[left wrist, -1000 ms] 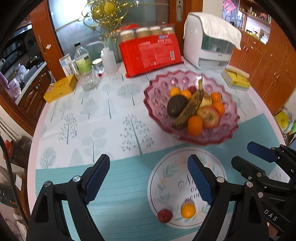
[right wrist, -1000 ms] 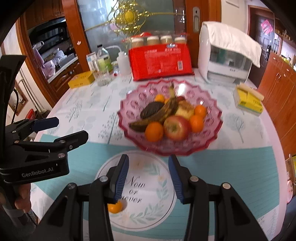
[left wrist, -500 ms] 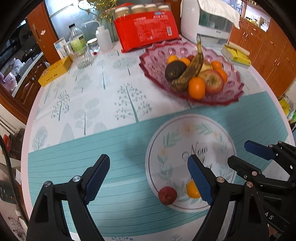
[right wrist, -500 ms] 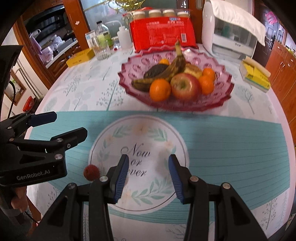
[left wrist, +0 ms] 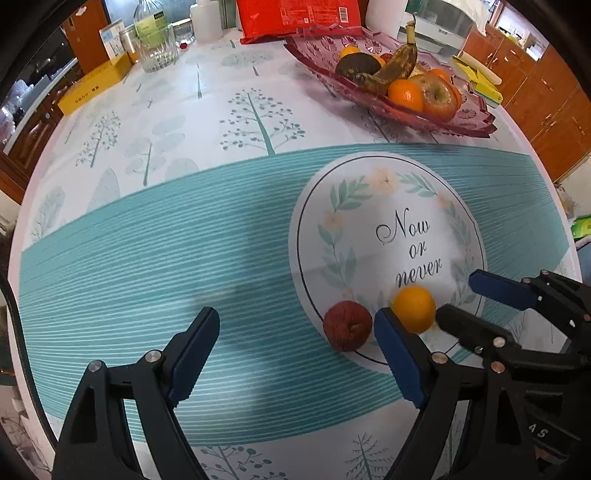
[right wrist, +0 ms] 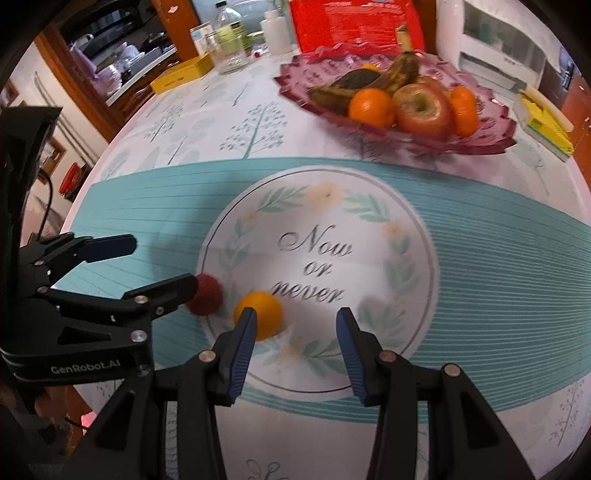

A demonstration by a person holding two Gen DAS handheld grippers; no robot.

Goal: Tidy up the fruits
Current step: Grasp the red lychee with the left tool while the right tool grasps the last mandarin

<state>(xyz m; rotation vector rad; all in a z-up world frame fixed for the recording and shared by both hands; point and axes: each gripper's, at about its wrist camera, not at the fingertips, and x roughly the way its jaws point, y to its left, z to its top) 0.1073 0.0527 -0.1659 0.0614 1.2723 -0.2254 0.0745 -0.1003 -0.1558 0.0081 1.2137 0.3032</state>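
A small orange [left wrist: 413,309] and a wrinkled dark red fruit [left wrist: 347,325] lie on the near edge of the round "Now or never" print [left wrist: 388,236] on the tablecloth. My left gripper [left wrist: 295,354] is open, low over the table, the red fruit just ahead of its right finger. My right gripper [right wrist: 295,328] is open, its left finger just in front of the orange [right wrist: 258,314], with the red fruit [right wrist: 205,299] to the left. A pink glass bowl [left wrist: 476,118] at the back right holds a banana, an apple, oranges and a dark fruit.
At the far edge stand a red package [left wrist: 295,14], a glass jar [left wrist: 155,44], a bottle, a yellow box [left wrist: 92,88] and a white appliance [right wrist: 498,48]. A yellow pack [right wrist: 543,125] lies right of the bowl. The round table's edge curves close on both sides.
Both grippers have dropped lower and moved closer to the two loose fruits, which now sit just ahead of the fingers. Both stay open. The fruits have not moved.
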